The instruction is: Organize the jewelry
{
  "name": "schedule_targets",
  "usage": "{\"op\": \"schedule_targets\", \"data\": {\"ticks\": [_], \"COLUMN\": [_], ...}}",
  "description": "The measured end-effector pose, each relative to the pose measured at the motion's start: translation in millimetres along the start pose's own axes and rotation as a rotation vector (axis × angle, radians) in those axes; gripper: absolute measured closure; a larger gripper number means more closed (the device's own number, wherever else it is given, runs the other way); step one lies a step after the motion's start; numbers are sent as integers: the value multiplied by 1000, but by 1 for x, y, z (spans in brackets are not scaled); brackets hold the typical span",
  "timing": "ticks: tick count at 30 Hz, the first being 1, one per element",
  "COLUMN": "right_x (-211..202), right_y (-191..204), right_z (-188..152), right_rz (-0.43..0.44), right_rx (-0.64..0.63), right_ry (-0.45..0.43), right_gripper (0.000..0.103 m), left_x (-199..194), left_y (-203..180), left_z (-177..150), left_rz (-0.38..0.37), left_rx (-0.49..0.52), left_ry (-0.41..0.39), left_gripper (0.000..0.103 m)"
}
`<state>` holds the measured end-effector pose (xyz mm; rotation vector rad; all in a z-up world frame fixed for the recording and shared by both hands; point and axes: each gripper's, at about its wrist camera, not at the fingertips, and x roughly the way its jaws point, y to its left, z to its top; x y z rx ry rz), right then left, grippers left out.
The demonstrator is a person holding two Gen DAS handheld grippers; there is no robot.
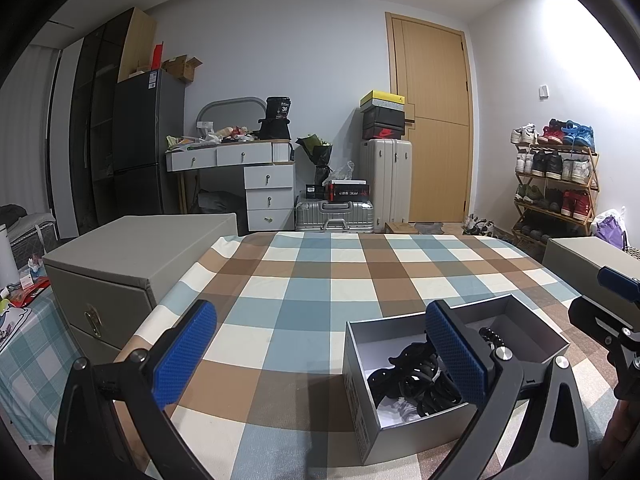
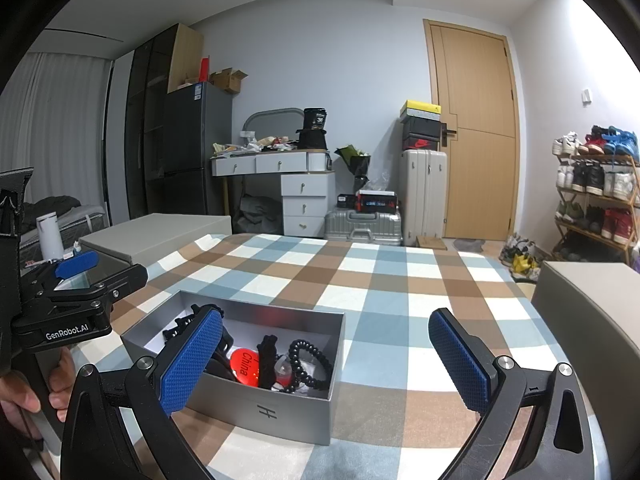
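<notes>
An open grey box [image 2: 280, 410] sits on the checkered tablecloth [image 2: 360, 280]. It holds a black bead bracelet [image 2: 310, 364], a red round tag [image 2: 245, 366], and black hair clips [image 2: 267, 356]. In the left wrist view the box [image 1: 362, 412] shows black clips [image 1: 416, 376] and beads [image 1: 494, 336]. My left gripper [image 1: 320, 352] is open and empty, its right finger over the box. My right gripper [image 2: 326, 356] is open and empty, hovering over the box's near side. The left gripper also shows in the right wrist view [image 2: 76, 280].
A grey drawer chest [image 1: 120, 272] stands at the table's left, and another grey box [image 2: 588, 312] at the right. A lower side table [image 1: 24, 344] with clutter lies far left. Behind are a dresser, suitcases, a door and a shoe rack.
</notes>
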<state>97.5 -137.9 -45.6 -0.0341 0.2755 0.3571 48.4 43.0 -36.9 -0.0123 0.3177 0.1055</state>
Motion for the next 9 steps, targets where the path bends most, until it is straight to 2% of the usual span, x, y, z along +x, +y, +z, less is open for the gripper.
{"op": "schedule_targets", "data": {"ticks": [9], "right_x": [0], "right_y": [0], "right_z": [0], "right_rz": [0], "right_rx": [0], "right_ry": [0], "right_gripper": [0], "left_x": [0], "left_y": [0], "left_z": [0], "left_rz": [-5], "left_rx": [2], "left_ry": [1], "left_gripper": [1]}}
